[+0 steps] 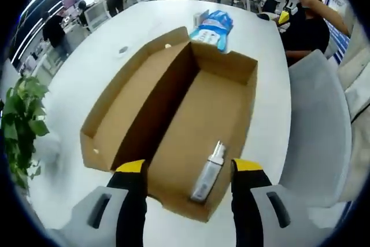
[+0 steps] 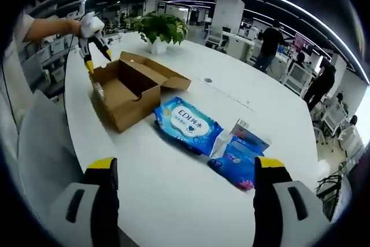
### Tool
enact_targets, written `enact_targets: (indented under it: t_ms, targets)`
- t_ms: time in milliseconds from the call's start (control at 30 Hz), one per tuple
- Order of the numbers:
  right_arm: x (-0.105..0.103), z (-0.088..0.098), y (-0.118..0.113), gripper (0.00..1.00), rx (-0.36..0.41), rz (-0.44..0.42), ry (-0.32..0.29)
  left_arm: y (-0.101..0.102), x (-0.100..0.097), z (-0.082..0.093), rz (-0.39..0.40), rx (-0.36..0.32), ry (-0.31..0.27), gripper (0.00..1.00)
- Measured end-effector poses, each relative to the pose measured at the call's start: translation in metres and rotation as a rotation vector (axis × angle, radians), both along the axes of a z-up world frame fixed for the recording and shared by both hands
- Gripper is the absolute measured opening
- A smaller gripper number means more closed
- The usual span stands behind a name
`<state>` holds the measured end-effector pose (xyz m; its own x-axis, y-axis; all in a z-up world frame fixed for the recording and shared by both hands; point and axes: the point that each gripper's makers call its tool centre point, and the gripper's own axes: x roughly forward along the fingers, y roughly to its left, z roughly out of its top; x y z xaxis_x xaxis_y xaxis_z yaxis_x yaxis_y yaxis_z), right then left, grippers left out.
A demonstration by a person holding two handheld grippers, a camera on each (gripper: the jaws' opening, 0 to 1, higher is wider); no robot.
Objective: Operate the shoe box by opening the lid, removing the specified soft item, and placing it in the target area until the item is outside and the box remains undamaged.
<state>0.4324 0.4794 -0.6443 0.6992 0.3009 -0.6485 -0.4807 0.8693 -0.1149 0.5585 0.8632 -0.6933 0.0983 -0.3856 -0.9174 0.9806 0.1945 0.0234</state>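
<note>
In the left gripper view, the left gripper (image 1: 189, 172) stood with its yellow-tipped black fingers (image 1: 132, 169) spread wide and empty, poised over the near end of an open brown corrugated cardboard shoe box (image 1: 173, 121), its matte lid flap (image 1: 124, 105) folded flat to one side. Between the fingertips, on the box floor, lay a slim white plastic spray bottle (image 1: 208, 173). Beyond the far end of the box rested a glossy blue soft pack of wet wipes (image 1: 213, 29) on the smooth white round table (image 1: 92, 62); a leafy green potted plant (image 1: 20, 125) stood off to the left, and grey padded chairs (image 1: 318, 125) to the right. In the right gripper view, the right gripper (image 2: 186, 172) likewise held its fingers (image 2: 103, 169) wide apart, gripping nothing. Ahead between them lay the wipes pack, its label reading "EDI" with further characters, just beside the box's corner; a second, crumpled blue soft packet (image 2: 238, 163) sat nearer the right finger. The other gripper hung over the box's far end, held by a hand (image 2: 72, 26).
</note>
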Motion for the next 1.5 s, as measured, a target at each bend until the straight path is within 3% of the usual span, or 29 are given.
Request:
enact_targets:
  t_ms: [267, 800, 1100, 1300, 1500]
  targets:
    - [-0.021, 0.004, 0.017, 0.96, 0.043, -0.036, 0.003, 0.002, -0.005, -0.018, -0.115, 0.091, 0.042, 0.58]
    - [-0.038, 0.02, 0.046, 0.96, 0.113, -0.065, 0.002, -0.004, 0.001, -0.051, -0.29, 0.189, 0.075, 0.55]
    - [-0.044, 0.011, 0.047, 0.96, 0.141, -0.112, 0.021, 0.002, -0.006, -0.068, -0.385, 0.225, 0.095, 0.52]
    - [-0.052, -0.01, 0.039, 0.96, 0.122, -0.141, 0.085, 0.005, -0.01, -0.079, -0.408, 0.239, 0.131, 0.5]
    - [-0.056, -0.014, 0.032, 0.96, 0.121, -0.164, 0.108, 0.004, -0.011, -0.081, -0.418, 0.24, 0.164, 0.52]
